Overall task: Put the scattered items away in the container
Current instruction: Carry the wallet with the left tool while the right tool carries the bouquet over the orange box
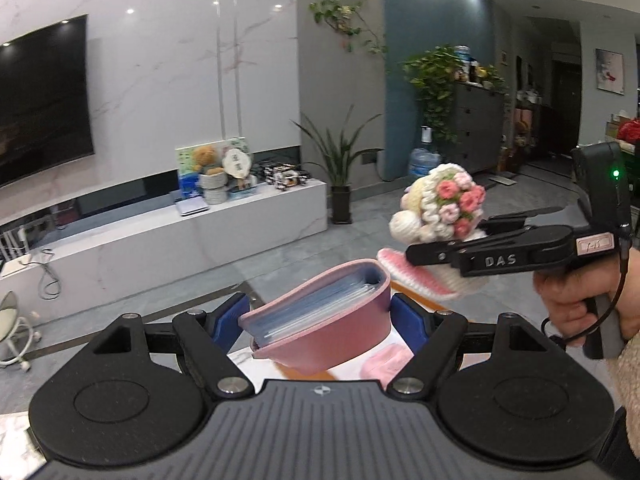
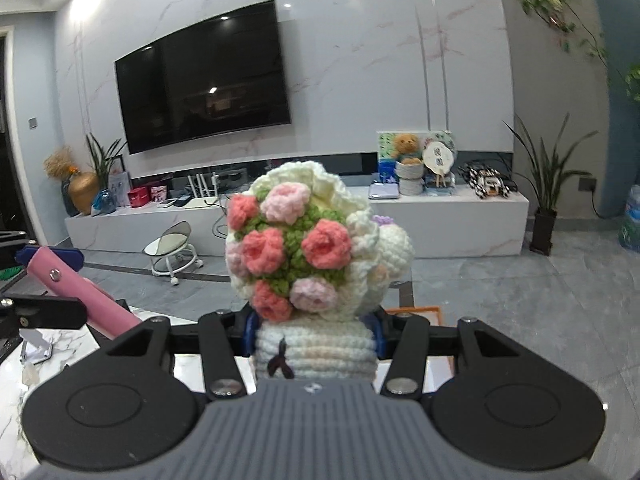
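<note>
Marble worktop [image 2: 16,384] lay below; my left claw [image 1: 320,320] pinched a pink card wallet [image 1: 320,320], my right claw [image 2: 314,340] a crocheted yarn bouquet [image 2: 296,248].

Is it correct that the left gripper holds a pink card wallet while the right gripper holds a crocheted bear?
Not quite. The right gripper holds a crocheted flower bouquet, not a bear, as the right wrist view shows. The left gripper does hold the pink card wallet.

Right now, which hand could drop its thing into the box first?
Hard to say: no box shows in either view. Both hands are loaded and lifted. The left gripper clamps the pink card holder; the right gripper clamps the crochet bouquet. Neither looks better placed.
</note>
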Demonstrator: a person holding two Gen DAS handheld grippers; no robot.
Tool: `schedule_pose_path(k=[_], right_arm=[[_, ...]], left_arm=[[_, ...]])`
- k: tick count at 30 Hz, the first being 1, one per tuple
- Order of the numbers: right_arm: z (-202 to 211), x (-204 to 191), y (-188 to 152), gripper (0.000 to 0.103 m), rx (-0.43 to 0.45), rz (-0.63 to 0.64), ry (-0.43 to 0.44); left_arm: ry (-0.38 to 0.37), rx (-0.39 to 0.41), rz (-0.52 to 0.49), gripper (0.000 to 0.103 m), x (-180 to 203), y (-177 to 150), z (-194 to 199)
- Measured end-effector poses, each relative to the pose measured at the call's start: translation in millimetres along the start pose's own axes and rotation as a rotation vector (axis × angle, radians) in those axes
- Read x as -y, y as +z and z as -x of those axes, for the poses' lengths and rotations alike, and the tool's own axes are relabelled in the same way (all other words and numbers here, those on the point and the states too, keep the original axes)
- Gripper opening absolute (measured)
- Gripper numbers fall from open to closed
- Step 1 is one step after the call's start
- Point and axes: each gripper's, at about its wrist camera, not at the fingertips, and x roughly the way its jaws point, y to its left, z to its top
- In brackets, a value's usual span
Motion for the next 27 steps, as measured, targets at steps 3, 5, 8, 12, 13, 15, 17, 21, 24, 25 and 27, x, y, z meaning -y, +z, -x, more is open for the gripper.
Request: schedule_pose_path(k=[3, 5, 8, 12, 13, 15, 17, 21, 24, 25, 27], right_arm=[[-5.9, 12.3, -5.4, 0.053, -0.019, -0.02, -0.013], [-10.1, 19.5, -9.2, 0.053, -0.032, -0.029, -0.022], [-17.2, 27.8, -15.5, 0.053, -0.052, -0.036, -0.031], [-30.1, 36.8, -24.2, 0.053, -0.083, -0.041, -0.048], [-34.5, 38.7, -25.8, 0.053, -0.091, -0.042, -0.053], [-42.9, 41.9, -27.5, 0.053, -0.107, -0.044, -0.061], [-50.3, 45.1, -29.6, 0.053, -0.123, -0.044, -0.065], [-69.3, 58.3, -32.4, 0.053, -0.158, -0.076, -0.063], [-80.9, 63.6, -38.0, 0.053, -0.191, -0.094, -0.073], [-84.5, 65.0, -40.3, 0.053, -0.203, -0.099, -0.077], [-90.1, 67.4, -44.5, 0.053, -0.222, -0.104, -0.086]], left_arm=[[-0.024, -0.017, 0.001, 0.091, 7.3, 1.2, -19.5], [-0.035, -0.032, -0.004, 0.091, 11.4, 1.1, -33.1], [-0.04, -0.054, 0.002, 0.091, 12.4, 2.6, -51.2], [-0.049, -0.098, 0.015, 0.091, 12.9, 1.1, -77.3], [-0.049, -0.11, 0.016, 0.091, 12.4, -0.9, -82.7], [-0.043, -0.138, 0.016, 0.091, 12.9, -5.7, -97.1], [-0.035, -0.166, 0.016, 0.091, 13.5, -11.2, -111.8], [-0.011, -0.218, 0.015, 0.091, 9.6, -20.9, -139.0], [-0.009, -0.247, 0.013, 0.091, 11.2, -28.5, -155.9], [-0.012, -0.255, 0.015, 0.091, 10.9, -31.0, -158.1], [-0.013, -0.272, 0.018, 0.091, 11.7, -36.1, -165.0]])
